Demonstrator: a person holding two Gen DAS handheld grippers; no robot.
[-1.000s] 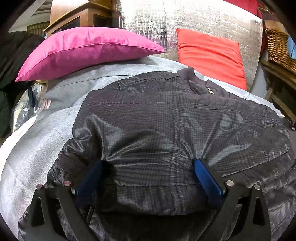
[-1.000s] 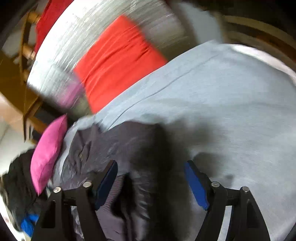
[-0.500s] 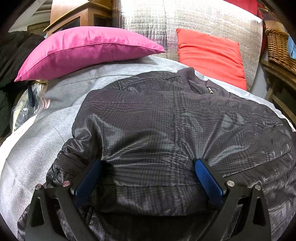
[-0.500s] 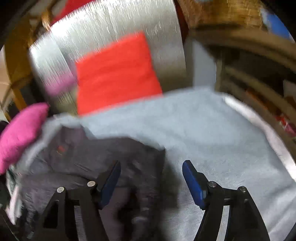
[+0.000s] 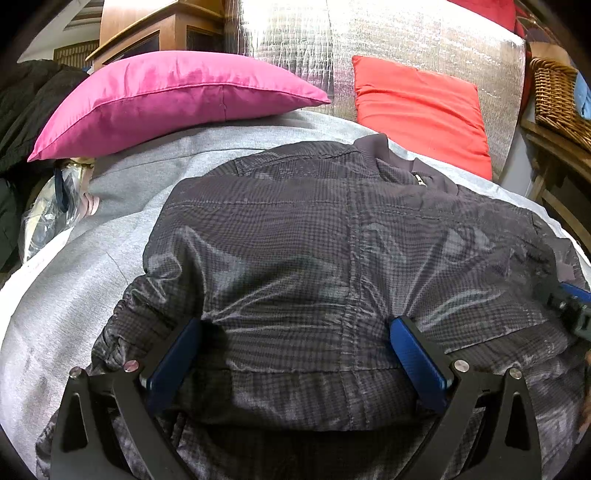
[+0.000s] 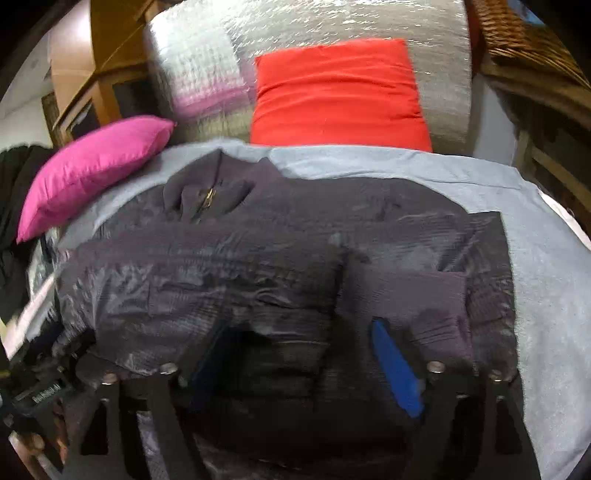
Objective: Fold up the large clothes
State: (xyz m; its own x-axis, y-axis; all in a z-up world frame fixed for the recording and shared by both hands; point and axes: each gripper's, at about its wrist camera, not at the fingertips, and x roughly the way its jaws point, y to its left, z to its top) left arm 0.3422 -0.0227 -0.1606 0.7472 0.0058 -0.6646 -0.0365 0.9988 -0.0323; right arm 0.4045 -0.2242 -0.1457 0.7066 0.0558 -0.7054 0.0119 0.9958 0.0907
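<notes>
Left wrist view: a dark checked jacket (image 5: 332,258) lies spread on a bed covered with a grey sheet (image 5: 92,266), collar toward twelve o'clock, hem toward six. The left hand-held gripper (image 5: 295,354) rests low on the hem, its blue pads (image 5: 417,358) set wide apart with a broad band of fabric bulging between them; the pads seem to press into the cloth, though whether they truly pinch it cannot be told. A pink pillow (image 5: 166,99) sits at eleven o'clock and a red cushion (image 5: 417,107) at one o'clock against a silver quilted backing (image 5: 406,33). At three o'clock, at the picture's edge, part of the right hand-held gripper (image 5: 569,306) shows beside the jacket's side.

Right wrist view (somewhat blurred): the same jacket (image 6: 277,266) fills the middle, its zip and collar at eleven o'clock. The right hand-held gripper (image 6: 299,354) hovers over the hem near six o'clock, jaws opening and already wide, with cloth below but nothing clearly clamped between them. The pink pillow (image 6: 92,170) lies at ten o'clock, the red cushion (image 6: 340,92) at twelve.

The step in hand appears to be taking hold of the hem on both sides before a fold. Judging from this, the next move calls for the right jaws to settle onto the hem edge and close, level with the left, so that both can lift the lower half toward the collar evenly.
</notes>
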